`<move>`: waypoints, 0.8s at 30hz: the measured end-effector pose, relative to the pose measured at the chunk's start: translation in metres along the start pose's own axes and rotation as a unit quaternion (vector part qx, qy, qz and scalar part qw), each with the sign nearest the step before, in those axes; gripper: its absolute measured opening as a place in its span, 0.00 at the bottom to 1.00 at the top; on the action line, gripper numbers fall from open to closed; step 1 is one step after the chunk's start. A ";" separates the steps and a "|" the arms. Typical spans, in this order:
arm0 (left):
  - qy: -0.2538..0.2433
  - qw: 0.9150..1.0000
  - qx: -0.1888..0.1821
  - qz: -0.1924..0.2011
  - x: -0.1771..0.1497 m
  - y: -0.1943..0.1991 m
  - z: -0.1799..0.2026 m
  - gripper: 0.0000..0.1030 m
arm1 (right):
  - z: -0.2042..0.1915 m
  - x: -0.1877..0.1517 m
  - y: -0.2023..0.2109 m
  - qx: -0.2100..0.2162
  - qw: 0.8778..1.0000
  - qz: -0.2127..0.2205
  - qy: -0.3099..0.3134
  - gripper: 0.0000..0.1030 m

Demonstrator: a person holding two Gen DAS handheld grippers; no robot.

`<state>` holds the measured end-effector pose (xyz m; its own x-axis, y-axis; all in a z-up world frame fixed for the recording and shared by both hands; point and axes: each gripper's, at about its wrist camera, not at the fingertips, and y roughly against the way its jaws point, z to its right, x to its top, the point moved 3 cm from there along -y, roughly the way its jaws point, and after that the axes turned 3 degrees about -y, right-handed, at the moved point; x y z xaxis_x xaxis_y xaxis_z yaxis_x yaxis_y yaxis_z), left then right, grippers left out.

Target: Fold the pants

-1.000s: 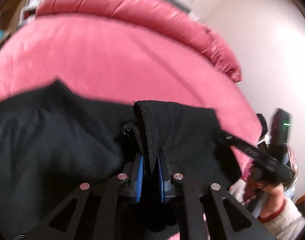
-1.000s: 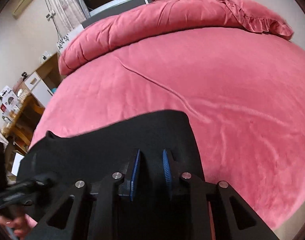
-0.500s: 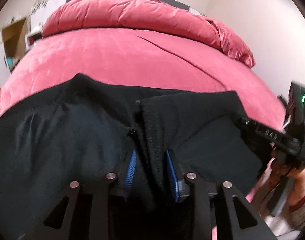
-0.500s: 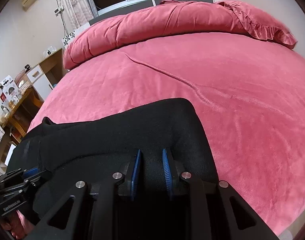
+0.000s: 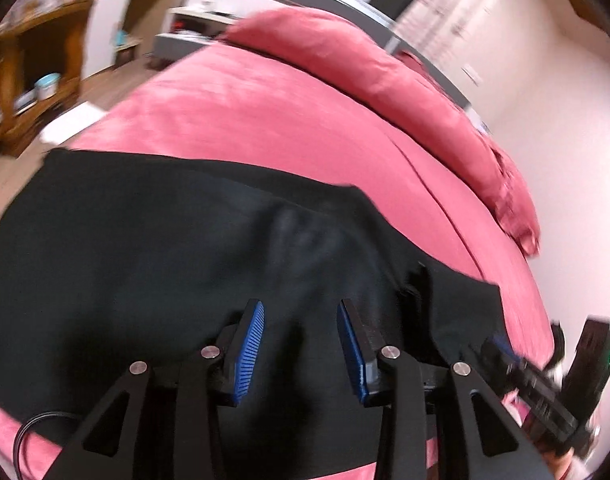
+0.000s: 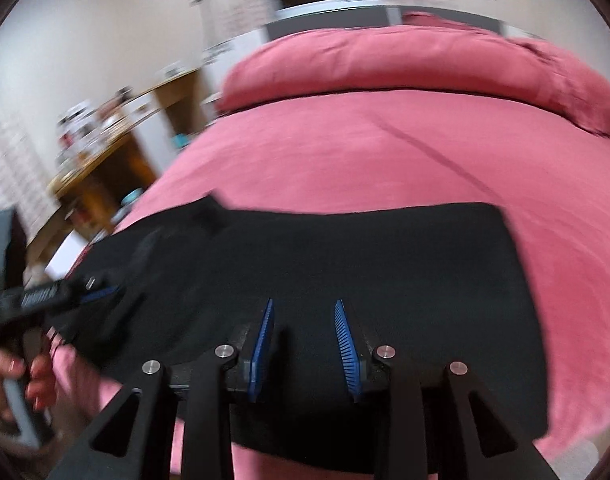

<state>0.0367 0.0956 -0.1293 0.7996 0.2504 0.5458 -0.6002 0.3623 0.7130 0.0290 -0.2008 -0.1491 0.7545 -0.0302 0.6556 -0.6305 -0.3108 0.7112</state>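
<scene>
The black pants lie spread flat across the near part of the pink bed. My left gripper hovers over their middle. Its jaws are opening, and the blue pads stand apart with only the flat cloth showing below them. In the right wrist view the pants end in a straight edge at the right. My right gripper is over that half, its jaws opening too, and the pads press on nothing. A hand holds the left tool at the lower left.
A long pink pillow roll lies across the head of the bed, with pink bedding between it and the pants. A cluttered wooden desk and shelves stand past the bed's left side. A pale wall closes the right.
The left gripper let go of the pants fold it pinched, and the cloth now lies flat. Both grippers swung sideways and rolled. The right pads moved further apart.
</scene>
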 end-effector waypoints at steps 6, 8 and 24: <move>0.045 0.998 0.038 0.023 0.004 0.019 -0.028 0.38 | -0.008 -0.017 -0.034 0.002 0.998 -0.065 0.010 0.32; 0.055 0.996 0.054 0.034 0.007 0.033 -0.046 0.40 | -0.002 -0.016 -0.033 0.017 0.998 -0.063 -0.010 0.32; 0.294 0.951 0.091 0.017 -0.014 0.079 -0.206 0.56 | 0.009 -0.016 -0.031 0.046 0.996 -0.059 -0.044 0.33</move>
<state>-0.0181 0.3054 -0.1710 0.6199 0.7376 0.2678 -0.5773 0.1974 0.7923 0.0381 -0.1990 -0.1843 0.8381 -0.0707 0.5409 -0.5201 -0.4026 0.7533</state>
